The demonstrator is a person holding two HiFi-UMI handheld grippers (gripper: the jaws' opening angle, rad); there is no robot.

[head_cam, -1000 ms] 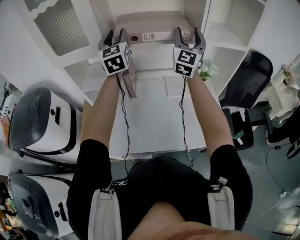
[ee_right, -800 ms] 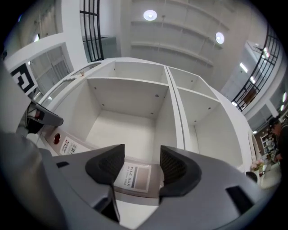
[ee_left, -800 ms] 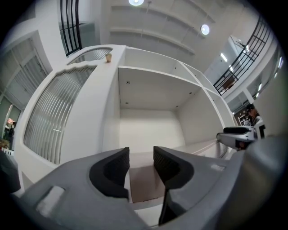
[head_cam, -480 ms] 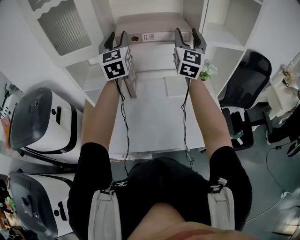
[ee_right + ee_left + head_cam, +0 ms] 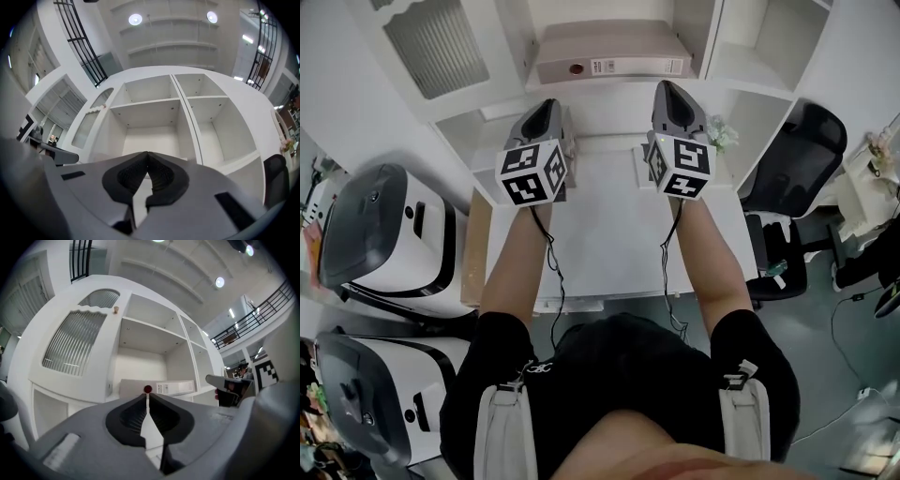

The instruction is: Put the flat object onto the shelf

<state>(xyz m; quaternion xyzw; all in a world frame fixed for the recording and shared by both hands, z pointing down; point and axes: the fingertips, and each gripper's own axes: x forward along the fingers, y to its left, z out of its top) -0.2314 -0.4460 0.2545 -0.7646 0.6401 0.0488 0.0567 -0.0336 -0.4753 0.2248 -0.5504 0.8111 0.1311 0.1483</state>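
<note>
Now that both sets of jaws have just closed, my left gripper (image 5: pixel 147 397) is pinched together with nothing in it. Same deal for my right gripper (image 5: pixel 148 154): tips meeting, empty. They sit side by side above the white counter (image 5: pixel 609 244), noses aimed at the shelf (image 5: pixel 600 91), not touching anything. The flat object (image 5: pixel 609 52), a pale grey binder-looking thing with a red dot (image 5: pixel 147 389) and a white label on its spine, is lying flat on that shelf in the middle compartment, apart from both grippers. In the left gripper view it's dead ahead, just over the jaw tips. Left of that compartment there's a cabinet door (image 5: pixel 436 42) with ribbed glass. Off to my right there's a small flowering plant (image 5: pixel 724 136) near the right gripper, and a black chair (image 5: pixel 792 155) further out. On my left are two bulky white-and-black machines (image 5: pixel 384 234).
</note>
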